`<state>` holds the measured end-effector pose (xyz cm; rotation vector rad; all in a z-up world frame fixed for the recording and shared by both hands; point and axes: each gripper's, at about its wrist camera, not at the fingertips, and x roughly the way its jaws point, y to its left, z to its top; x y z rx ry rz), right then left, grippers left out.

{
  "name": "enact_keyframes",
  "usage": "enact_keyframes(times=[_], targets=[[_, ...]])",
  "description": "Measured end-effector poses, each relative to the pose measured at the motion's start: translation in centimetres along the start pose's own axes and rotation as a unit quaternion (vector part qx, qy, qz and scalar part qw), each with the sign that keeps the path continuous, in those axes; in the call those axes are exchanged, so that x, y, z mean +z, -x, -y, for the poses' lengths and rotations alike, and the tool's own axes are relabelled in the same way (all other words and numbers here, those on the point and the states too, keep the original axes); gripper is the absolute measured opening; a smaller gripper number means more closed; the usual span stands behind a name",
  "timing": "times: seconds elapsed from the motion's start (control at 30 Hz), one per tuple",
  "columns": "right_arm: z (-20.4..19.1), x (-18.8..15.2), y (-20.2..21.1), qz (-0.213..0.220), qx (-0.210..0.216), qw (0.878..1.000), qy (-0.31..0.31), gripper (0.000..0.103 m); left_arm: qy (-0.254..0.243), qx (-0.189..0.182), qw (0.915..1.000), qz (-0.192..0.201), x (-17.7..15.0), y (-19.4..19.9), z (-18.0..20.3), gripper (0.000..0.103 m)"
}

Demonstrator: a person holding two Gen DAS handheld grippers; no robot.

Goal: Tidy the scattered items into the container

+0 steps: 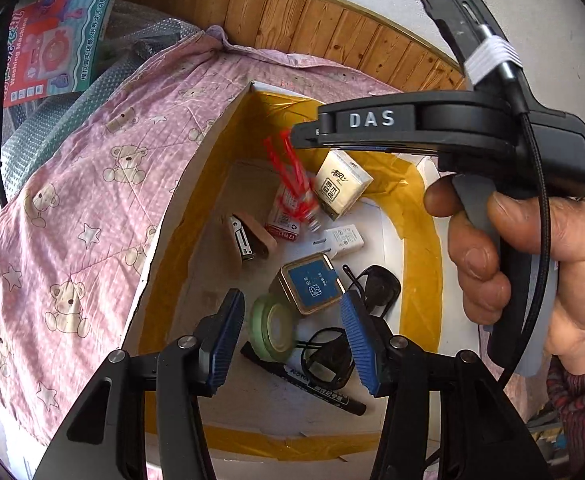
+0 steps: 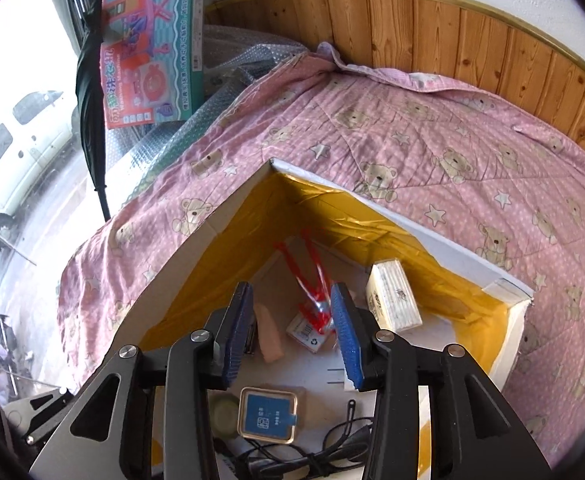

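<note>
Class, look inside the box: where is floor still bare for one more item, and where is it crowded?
Bare floor lies along the box's left wall beside the stapler, and before the marker. Crowded: the middle, around the tin, tape roll, sunglasses and tissue pack.
</note>
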<state>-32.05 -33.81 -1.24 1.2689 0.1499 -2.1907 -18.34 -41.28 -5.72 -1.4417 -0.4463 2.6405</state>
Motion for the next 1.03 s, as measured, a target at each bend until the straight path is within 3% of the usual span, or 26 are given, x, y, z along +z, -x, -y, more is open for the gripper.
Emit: enact_keyframes(times=[0.23,0.6,0.87,1.03], targets=[[0.2,-3.8,4.1,0.004,0.005,1.000,0.025,0.043,0.000,-0.001,0.9998,0.022,-0.9,1.9,0.2,0.052],[-3.0,-10.2,8.9,-0.019,-0.032,0.991,0.132,0.043,-0.023,0.023,0.9984,0.045,-3.7,5.7,2.9,0.053],[-2.8,-14.7,11.9,-0.057,-0.022,0.989,0.137,0.043,-0.038,0.018,0.9969,0.067,-5.8,8.6,5.0,0.053],[-3.2,-17.3,13.3,-0.059,-0.039,0.987,0.143,0.043,-0.048,0.013,0.9957,0.078,-6.8,10.0,6.0,0.053]])
